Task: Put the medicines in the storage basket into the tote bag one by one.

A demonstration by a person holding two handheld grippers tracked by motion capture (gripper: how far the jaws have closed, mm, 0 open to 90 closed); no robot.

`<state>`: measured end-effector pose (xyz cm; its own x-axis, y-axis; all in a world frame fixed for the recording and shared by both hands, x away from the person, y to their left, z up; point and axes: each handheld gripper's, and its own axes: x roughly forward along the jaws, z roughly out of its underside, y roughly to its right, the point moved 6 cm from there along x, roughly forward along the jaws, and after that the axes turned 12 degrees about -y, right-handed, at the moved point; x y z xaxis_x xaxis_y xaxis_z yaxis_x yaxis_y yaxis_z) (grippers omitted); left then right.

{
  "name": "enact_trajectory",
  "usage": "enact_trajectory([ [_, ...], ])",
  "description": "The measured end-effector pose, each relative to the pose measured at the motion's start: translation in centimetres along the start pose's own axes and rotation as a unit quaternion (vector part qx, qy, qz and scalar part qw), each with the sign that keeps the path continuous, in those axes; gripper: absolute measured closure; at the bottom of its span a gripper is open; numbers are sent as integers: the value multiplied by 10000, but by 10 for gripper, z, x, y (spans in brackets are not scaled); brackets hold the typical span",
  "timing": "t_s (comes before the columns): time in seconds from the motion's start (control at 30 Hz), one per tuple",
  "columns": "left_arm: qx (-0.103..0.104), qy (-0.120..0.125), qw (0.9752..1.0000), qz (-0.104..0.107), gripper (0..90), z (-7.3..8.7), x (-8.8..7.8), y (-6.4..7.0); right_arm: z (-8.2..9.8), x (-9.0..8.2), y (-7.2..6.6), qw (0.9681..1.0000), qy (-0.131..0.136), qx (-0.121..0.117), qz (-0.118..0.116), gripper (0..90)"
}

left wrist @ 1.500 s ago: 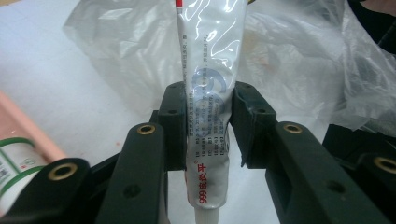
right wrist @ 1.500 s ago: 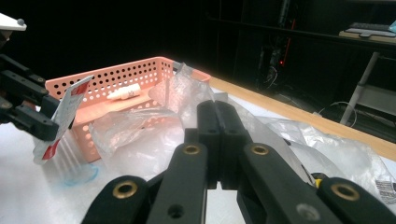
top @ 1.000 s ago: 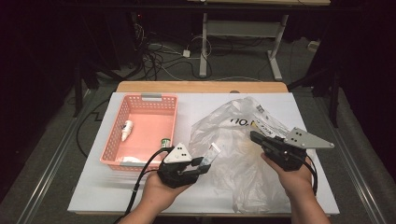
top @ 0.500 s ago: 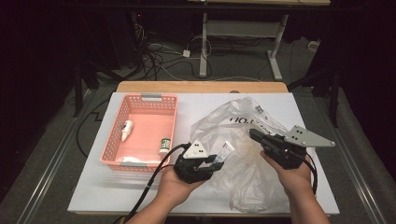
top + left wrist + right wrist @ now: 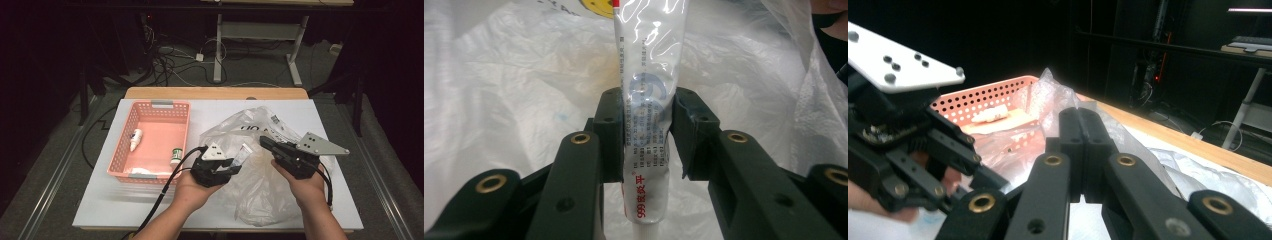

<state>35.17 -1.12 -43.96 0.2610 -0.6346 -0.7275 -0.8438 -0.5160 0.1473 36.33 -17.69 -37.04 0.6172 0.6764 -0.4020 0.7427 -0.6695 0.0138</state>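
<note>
- The tube clamped between the jaws of the left hand-held gripper carries red print near its lower end — "999" followed by Chinese characters.
- Above that on the tube run columns of small Chinese text, too fine to read, beside a pale blue round logo.
- The plastic bag on the bench bears dark lettering, seen upside down from above — roughly "OU", not fully legible.
- A yellow smiley face is printed on the bag, seen in the left gripper view.
</note>
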Motion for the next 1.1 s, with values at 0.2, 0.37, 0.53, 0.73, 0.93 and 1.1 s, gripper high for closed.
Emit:
enact_trajectory([
  [0.2,-58,-58,10000,29,661,-6,20,1,1,-2,3,10000,9,36,-5,900],
  [0.37,-54,-87,9999,-88,661,-16,36,0,4,-2,7,10000,15,85,8,900],
  [0.53,-133,-132,9997,-175,660,-25,55,-3,5,-4,10,9999,34,126,33,900],
  [0.73,-195,-212,9990,-336,660,-30,76,-10,5,-8,14,9998,76,155,58,900],
  [0.93,-297,-182,9980,-528,660,-32,92,-18,5,-10,15,9998,83,154,68,900],
  [1.1,-351,-167,9977,-550,659,-33,99,-23,5,-11,18,9997,106,180,83,900],
])
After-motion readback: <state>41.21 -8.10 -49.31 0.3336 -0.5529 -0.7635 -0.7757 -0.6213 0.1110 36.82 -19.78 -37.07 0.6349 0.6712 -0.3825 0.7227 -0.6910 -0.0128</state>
